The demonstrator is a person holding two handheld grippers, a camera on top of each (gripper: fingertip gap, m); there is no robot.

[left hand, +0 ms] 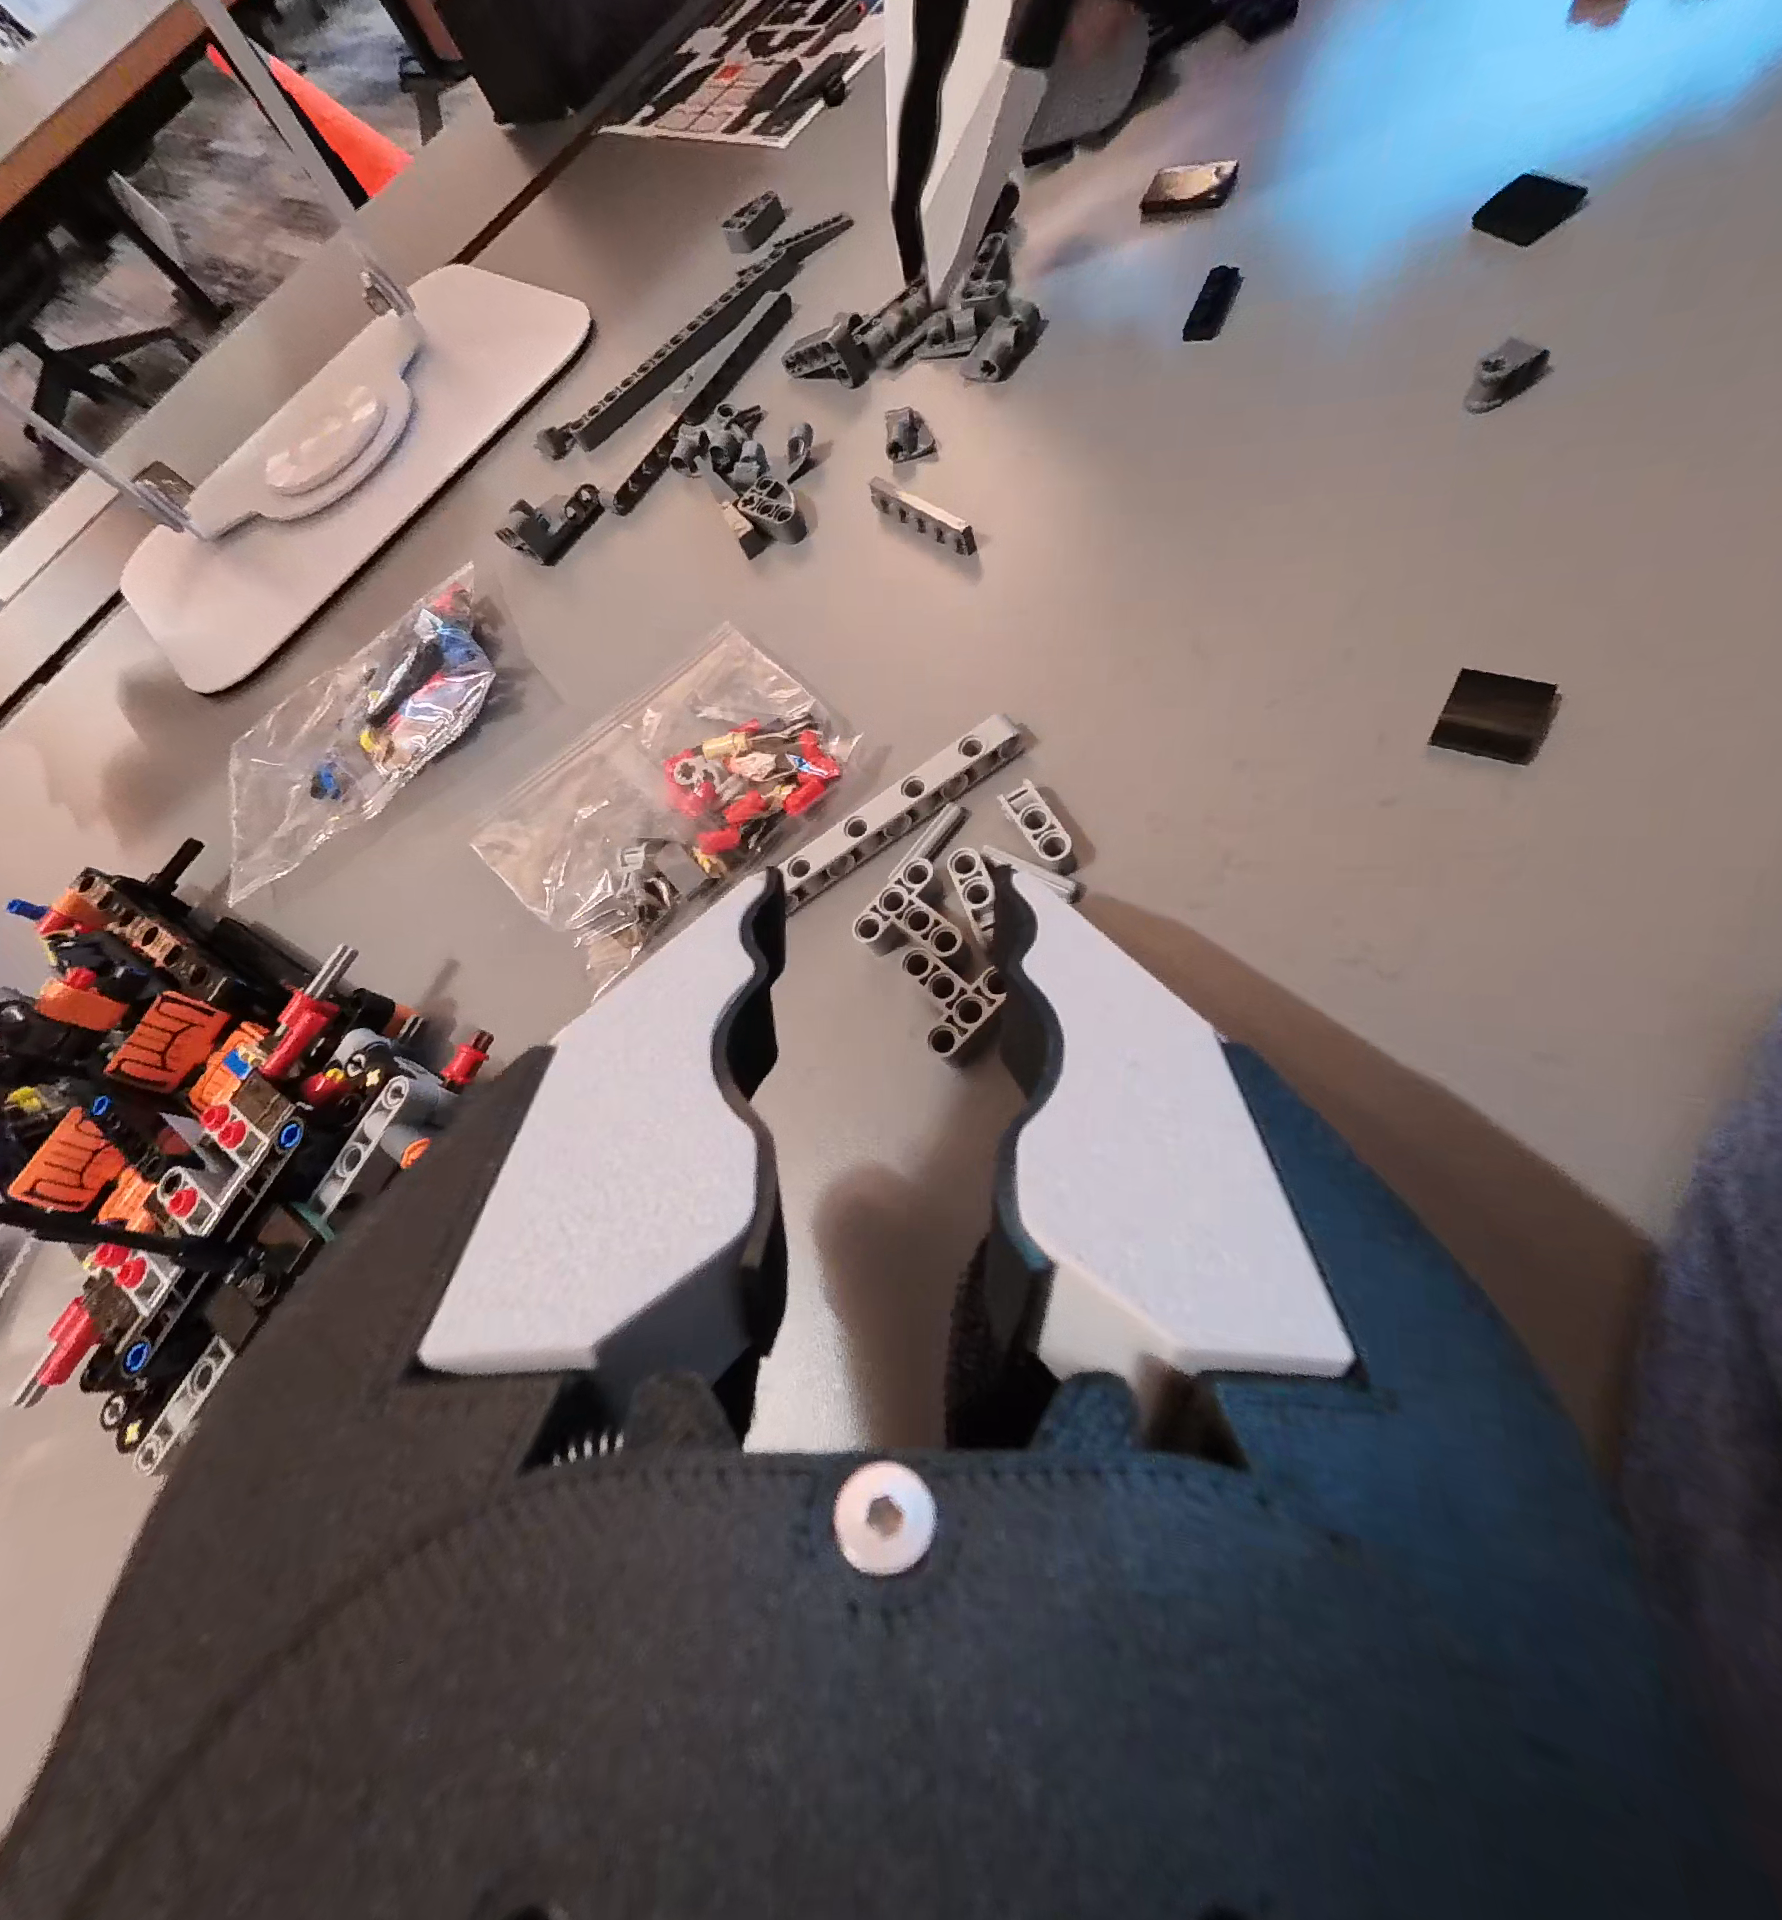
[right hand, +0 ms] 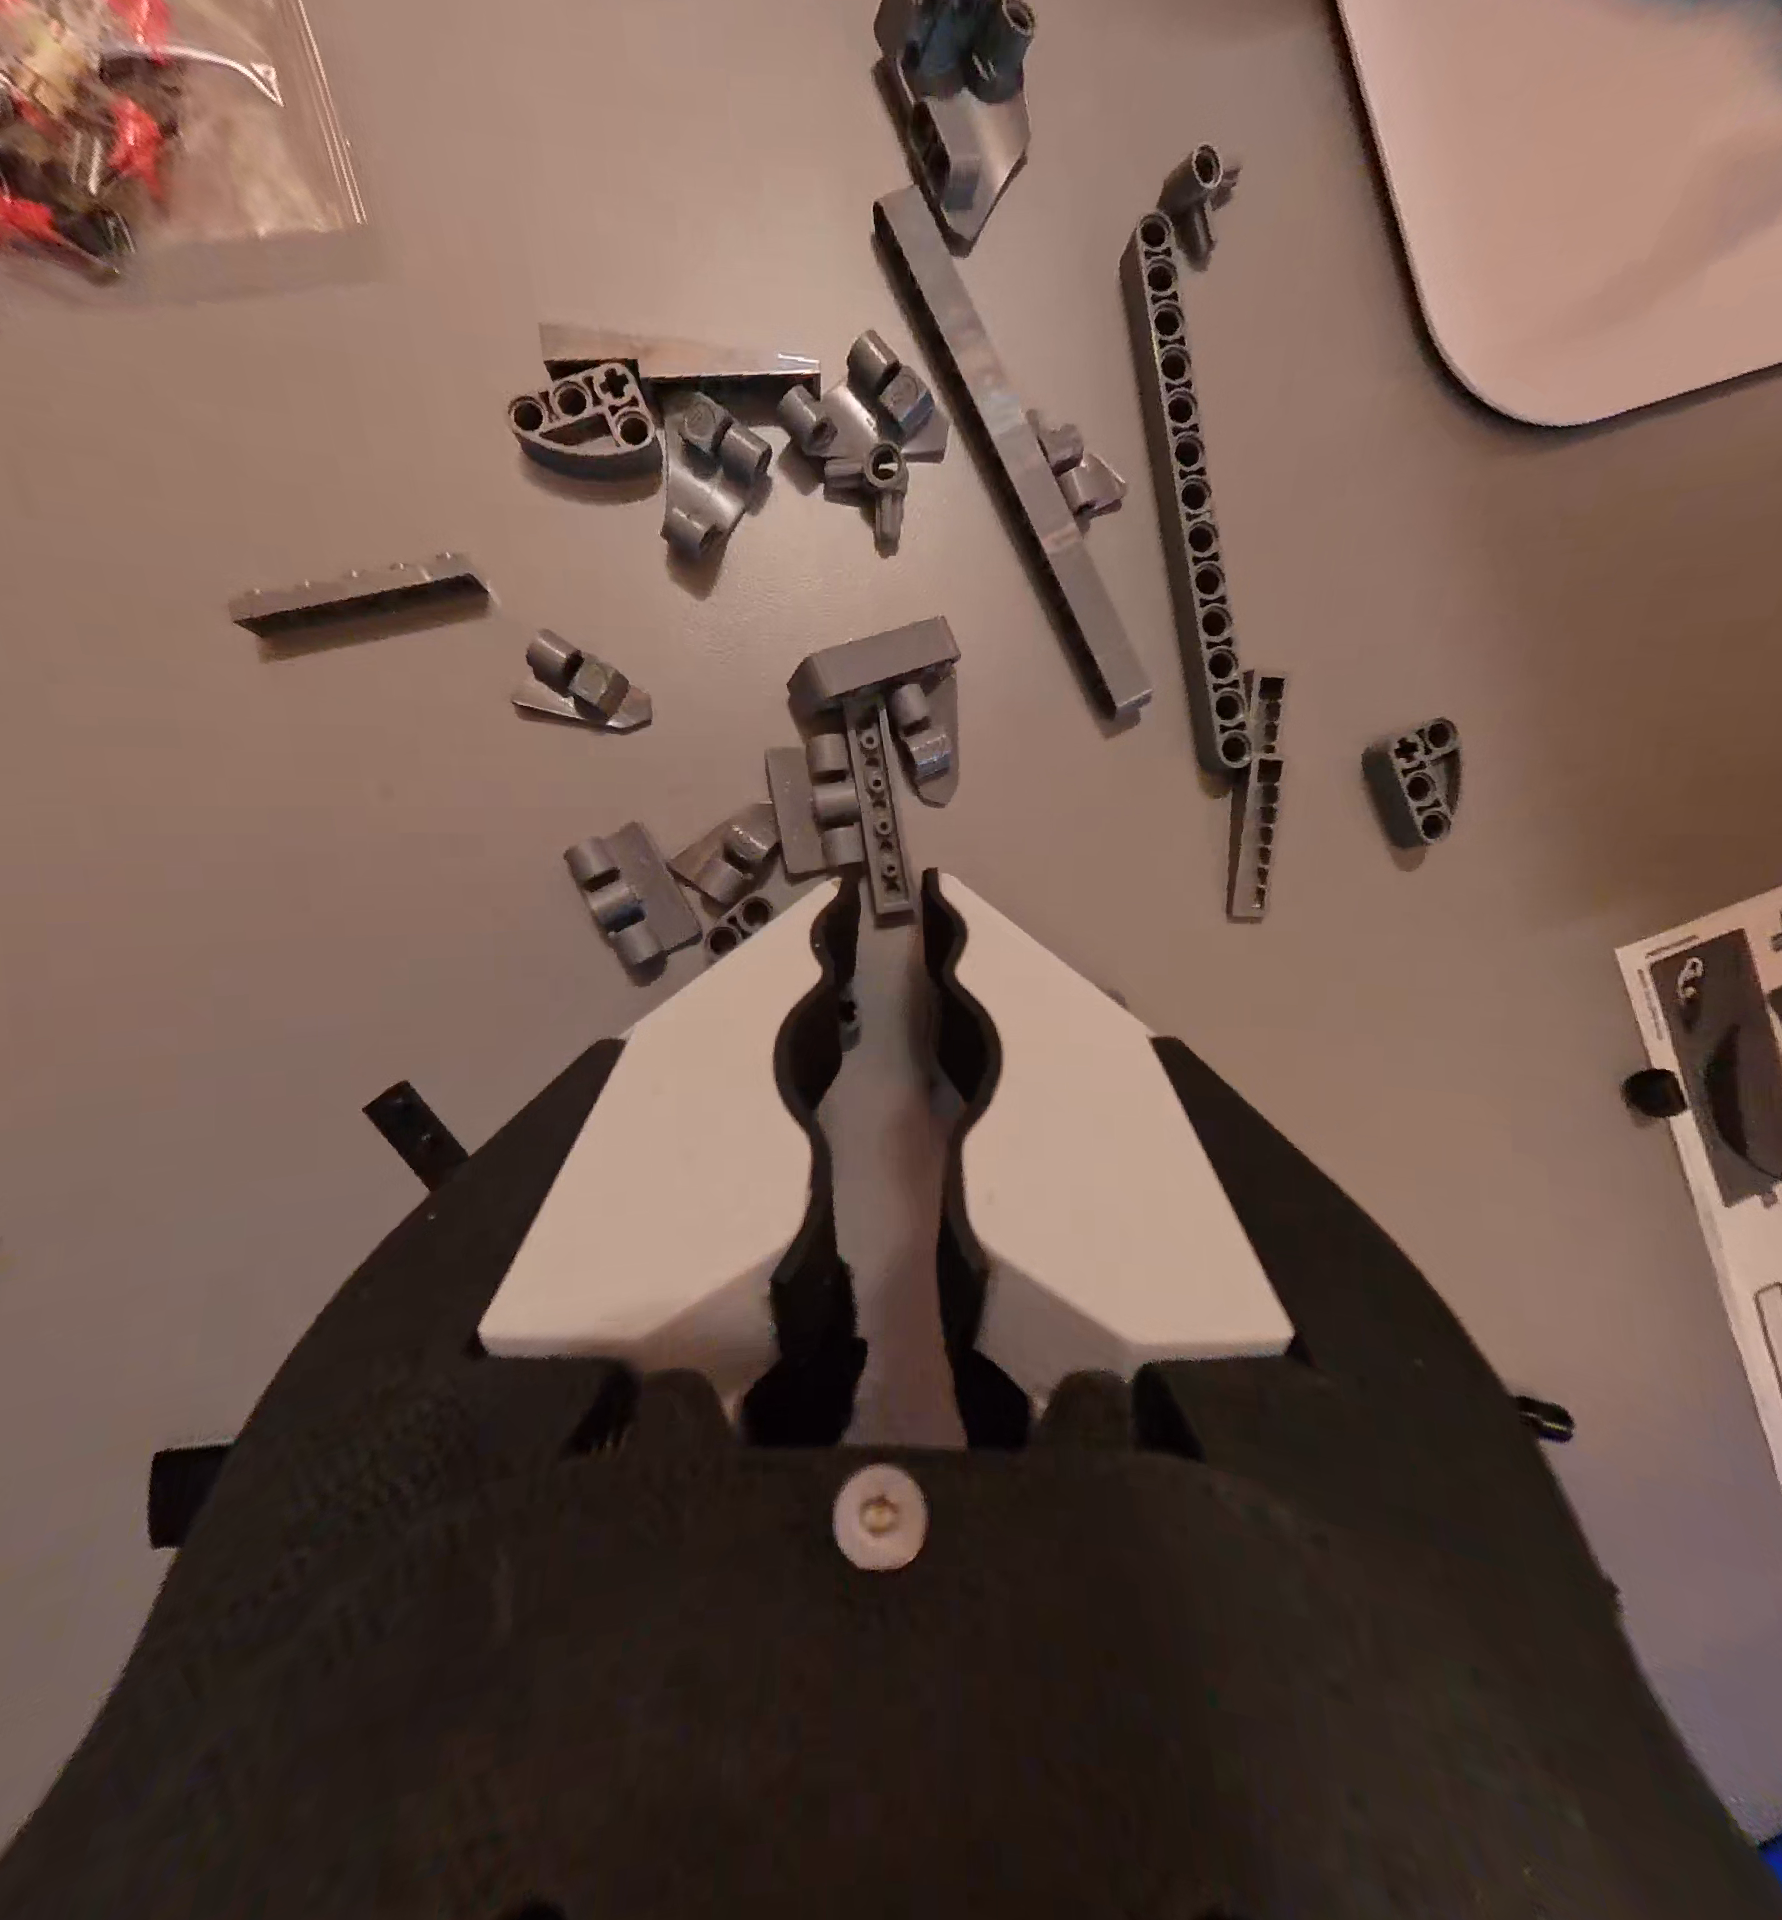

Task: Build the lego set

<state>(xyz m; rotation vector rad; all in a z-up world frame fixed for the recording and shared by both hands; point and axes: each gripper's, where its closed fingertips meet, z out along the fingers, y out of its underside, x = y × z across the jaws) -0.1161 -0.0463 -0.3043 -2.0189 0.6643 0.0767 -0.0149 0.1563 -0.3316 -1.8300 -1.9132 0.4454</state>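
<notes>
My right gripper (right hand: 889, 885) points down at a pile of dark grey pieces. Its jaws stand a narrow gap apart, and the end of a thin dark grey plate (right hand: 882, 810) sits between the fingertips with a sliver of space on each side. Dark grey hinge pieces (right hand: 825, 800) lie beside the plate. My left gripper (left hand: 892, 894) is open and empty, low over light grey L-shaped beams (left hand: 928, 966) and a long light grey beam (left hand: 908, 800). The half-built orange and black model (left hand: 139, 1101) stands to its left. The right gripper also shows far off in the left wrist view (left hand: 954, 166).
Two clear bags of small parts (left hand: 679, 810) (left hand: 399, 707) lie by the model. Long dark grey beams (right hand: 1193, 488) (right hand: 1012, 447) lie ahead. A white stand base (left hand: 347, 468) is at the back left, a sticker sheet (right hand: 1760, 1195) at the right. Black tiles (left hand: 1495, 717) lie scattered. My hands' fingertips stand some 25 cm from each other.
</notes>
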